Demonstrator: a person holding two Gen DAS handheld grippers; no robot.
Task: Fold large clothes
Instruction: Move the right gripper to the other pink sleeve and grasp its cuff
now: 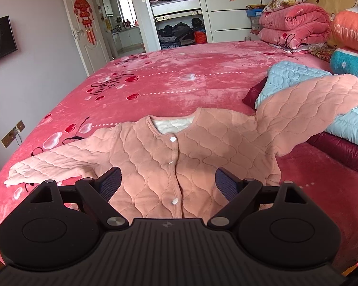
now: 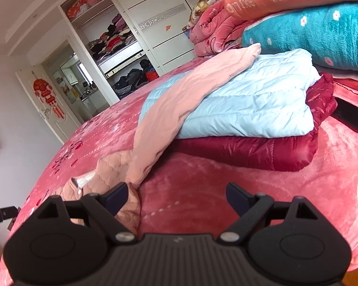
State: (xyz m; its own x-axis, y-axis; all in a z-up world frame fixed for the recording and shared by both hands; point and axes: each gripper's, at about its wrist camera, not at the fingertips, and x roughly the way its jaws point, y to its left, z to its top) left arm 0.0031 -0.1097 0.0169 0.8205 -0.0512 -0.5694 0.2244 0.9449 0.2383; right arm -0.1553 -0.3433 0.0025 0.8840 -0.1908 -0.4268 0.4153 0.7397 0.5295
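Observation:
A peach quilted button-front jacket (image 1: 169, 152) lies face up on the pink bed (image 1: 179, 83), buttons closed. Its left sleeve (image 1: 50, 164) is spread flat toward the bed's left edge. Its right sleeve (image 1: 305, 104) drapes up over a stack of folded jackets. My left gripper (image 1: 168, 180) is open above the jacket's lower front, holding nothing. In the right wrist view the draped sleeve (image 2: 186, 100) runs over the stack, and the jacket's side (image 2: 121, 174) lies by the left finger. My right gripper (image 2: 176, 196) is open over bare bedspread, empty.
A folded light blue jacket (image 2: 250, 100) sits on a folded dark red one (image 2: 262, 152) at the bed's right. Behind them are teal and orange bedding (image 2: 310, 28) and pink quilts (image 1: 296, 28). A dark phone (image 2: 350, 116) lies on the bed. An open wardrobe (image 1: 176, 12) stands behind.

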